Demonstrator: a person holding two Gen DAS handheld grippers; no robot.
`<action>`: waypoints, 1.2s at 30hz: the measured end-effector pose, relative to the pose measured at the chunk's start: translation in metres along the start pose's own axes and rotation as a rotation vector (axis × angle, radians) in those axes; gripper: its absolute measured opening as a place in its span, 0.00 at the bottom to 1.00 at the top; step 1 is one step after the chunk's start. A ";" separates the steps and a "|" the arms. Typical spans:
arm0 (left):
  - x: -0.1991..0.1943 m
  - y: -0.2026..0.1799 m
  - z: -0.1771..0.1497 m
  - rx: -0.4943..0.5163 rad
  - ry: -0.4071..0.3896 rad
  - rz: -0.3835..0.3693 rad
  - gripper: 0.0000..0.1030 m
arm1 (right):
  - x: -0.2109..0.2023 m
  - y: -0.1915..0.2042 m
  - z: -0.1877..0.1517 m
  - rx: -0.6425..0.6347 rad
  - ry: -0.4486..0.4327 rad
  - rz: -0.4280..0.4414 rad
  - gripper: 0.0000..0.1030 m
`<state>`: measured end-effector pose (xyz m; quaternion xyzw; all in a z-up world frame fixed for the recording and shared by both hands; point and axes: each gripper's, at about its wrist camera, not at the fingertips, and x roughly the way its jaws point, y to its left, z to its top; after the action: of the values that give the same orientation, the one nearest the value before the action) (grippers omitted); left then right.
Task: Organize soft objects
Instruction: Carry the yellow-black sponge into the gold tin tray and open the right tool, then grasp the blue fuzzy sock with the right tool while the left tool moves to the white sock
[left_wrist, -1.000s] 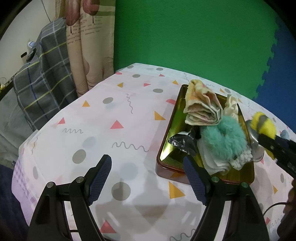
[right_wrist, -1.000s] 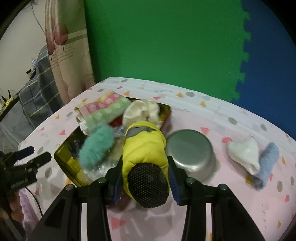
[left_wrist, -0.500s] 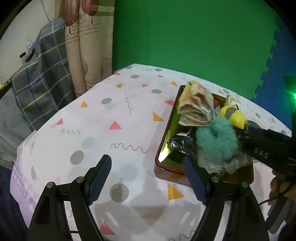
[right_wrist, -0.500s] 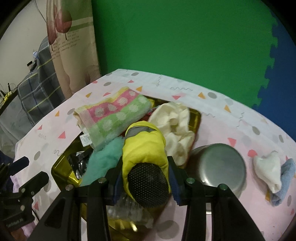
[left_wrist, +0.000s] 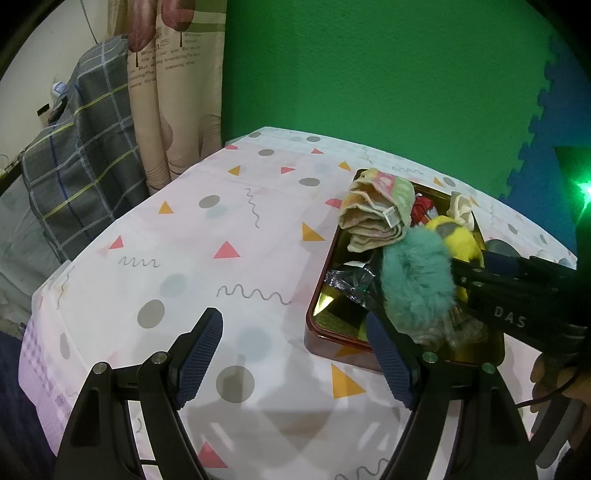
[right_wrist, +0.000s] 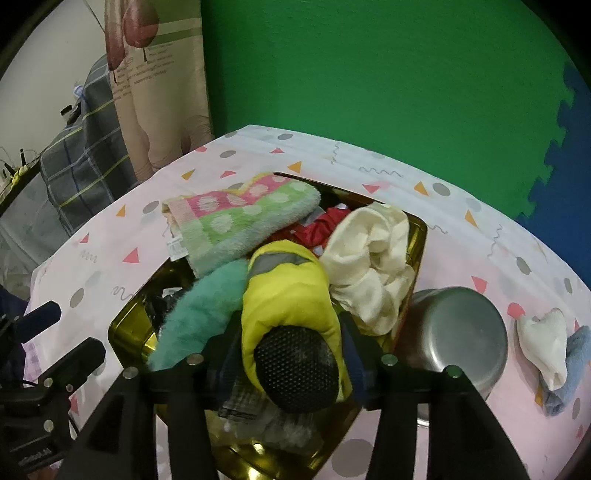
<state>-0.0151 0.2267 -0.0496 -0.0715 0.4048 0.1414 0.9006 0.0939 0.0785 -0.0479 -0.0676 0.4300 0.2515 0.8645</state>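
Nearest my left camera, my left tongs (left_wrist: 295, 354) hang with their blue pads spread wide apart and nothing between them, over the patterned bench (left_wrist: 192, 236) just beside the near corner of the gold tin tray (left_wrist: 325, 317). From the right camera, my right tongs (right_wrist: 291, 332) are clamped on a yellow stuffed toy (right_wrist: 288, 291) with a grey band and a black mesh end facing the lens; the toy sits over the tray (right_wrist: 129, 325), pressed in among the other soft things.

Only the left view shows the toy (left_wrist: 458, 236) from the side, a rounded yellow lump behind the teal fluffy scrunchie (left_wrist: 417, 288), with the right tongs' black body reaching in across the tray's right edge. It also shows a crinkled silver wrapper (left_wrist: 347, 280) on the tray floor left of the scrunchie.

Only the right view shows what lies right of the tray: a steel bowl (right_wrist: 461, 332) turned upside down, touching or nearly touching the tray's edge, and farther right a white cloth (right_wrist: 546, 339) lying on a blue cloth (right_wrist: 576, 354).

Farther back in the tray, a folded pink and green dotted towel (right_wrist: 243, 221) overhangs the left rim, a red cloth (right_wrist: 328, 229) lies behind the toy, and a crumpled cream cloth (right_wrist: 373, 258) fills the right far corner.
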 end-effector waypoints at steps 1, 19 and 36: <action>0.000 0.000 0.000 -0.001 0.000 -0.002 0.75 | -0.002 -0.002 0.000 0.002 -0.003 0.002 0.55; -0.002 -0.004 -0.001 0.022 -0.008 -0.010 0.75 | -0.037 -0.020 -0.005 0.029 -0.076 -0.002 0.60; -0.003 -0.011 -0.002 0.066 -0.031 0.032 0.75 | -0.089 -0.150 -0.064 0.219 -0.089 -0.206 0.60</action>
<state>-0.0146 0.2149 -0.0481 -0.0331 0.3965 0.1437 0.9061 0.0777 -0.1062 -0.0331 -0.0057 0.4069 0.1158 0.9061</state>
